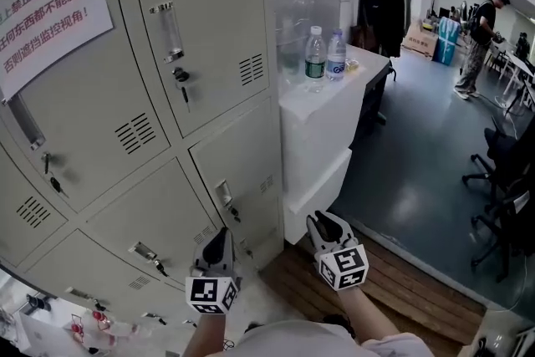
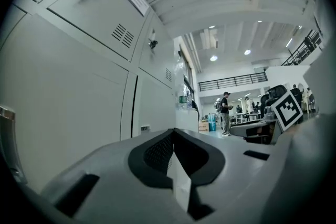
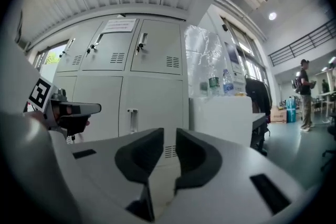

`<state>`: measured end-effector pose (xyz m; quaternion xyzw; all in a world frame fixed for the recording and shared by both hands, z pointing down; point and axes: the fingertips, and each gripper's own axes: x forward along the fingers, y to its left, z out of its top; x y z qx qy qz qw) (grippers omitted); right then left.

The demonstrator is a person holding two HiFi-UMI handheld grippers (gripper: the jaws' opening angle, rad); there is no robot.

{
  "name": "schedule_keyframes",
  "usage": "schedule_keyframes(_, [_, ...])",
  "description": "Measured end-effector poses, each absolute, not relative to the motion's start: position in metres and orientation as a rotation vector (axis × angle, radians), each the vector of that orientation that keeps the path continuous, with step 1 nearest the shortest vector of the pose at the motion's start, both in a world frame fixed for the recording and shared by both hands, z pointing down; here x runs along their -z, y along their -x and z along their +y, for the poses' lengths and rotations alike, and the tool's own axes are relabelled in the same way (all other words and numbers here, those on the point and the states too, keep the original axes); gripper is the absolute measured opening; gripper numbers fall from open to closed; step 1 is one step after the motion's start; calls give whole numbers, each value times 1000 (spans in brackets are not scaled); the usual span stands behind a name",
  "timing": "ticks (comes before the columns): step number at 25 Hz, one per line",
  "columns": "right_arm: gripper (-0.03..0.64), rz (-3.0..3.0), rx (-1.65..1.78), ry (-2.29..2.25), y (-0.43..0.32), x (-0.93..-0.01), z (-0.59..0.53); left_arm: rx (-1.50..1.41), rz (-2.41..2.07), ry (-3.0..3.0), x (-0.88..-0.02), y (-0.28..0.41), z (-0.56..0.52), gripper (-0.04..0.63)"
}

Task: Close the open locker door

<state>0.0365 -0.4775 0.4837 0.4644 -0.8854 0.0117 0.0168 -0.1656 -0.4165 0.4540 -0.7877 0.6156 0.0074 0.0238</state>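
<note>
The grey lockers [image 1: 167, 96] fill the left of the head view, and every door I can see lies flush with the frame. My left gripper [image 1: 219, 240] hangs just in front of the lower right locker door [image 1: 242, 171], near its handle [image 1: 224, 195]. Its jaws meet with nothing between them [image 2: 173, 134]. My right gripper [image 1: 328, 223] is to the right, over the wooden floor strip and apart from the lockers. Its jaws stand a little apart and empty [image 3: 169, 136], pointing at the lower locker doors [image 3: 152, 107]. The left gripper [image 3: 73, 113] shows at the left of the right gripper view.
A white cabinet [image 1: 322, 125] stands against the lockers' right side, with two water bottles [image 1: 314, 54] on top. Black office chairs [image 1: 501, 171] stand at the right. A person [image 1: 481, 38] stands far back on the grey floor. A printed notice [image 1: 46, 12] hangs on an upper door.
</note>
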Motion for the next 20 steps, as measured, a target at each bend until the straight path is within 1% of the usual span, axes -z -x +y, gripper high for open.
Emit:
schedule_keyframes(1, [37, -2737, -45, -1466, -41, -488, -475, -22, 1903, 2445, -455, 163, -417, 9])
schedule_keyframes(3, [17, -2719, -62, -1499, -48, -494, -471, -17, 1895, 2455, -457, 157, -418, 9])
schedule_keyframes(9, [12, -2692, -142, -1552, -59, -506, -464, -9, 1875, 2480, -462, 147, -418, 9])
schedule_keyframes(20, [12, -2657, -144, -1581, -61, -511, -463, -10, 1870, 2484, -463, 144, -417, 9])
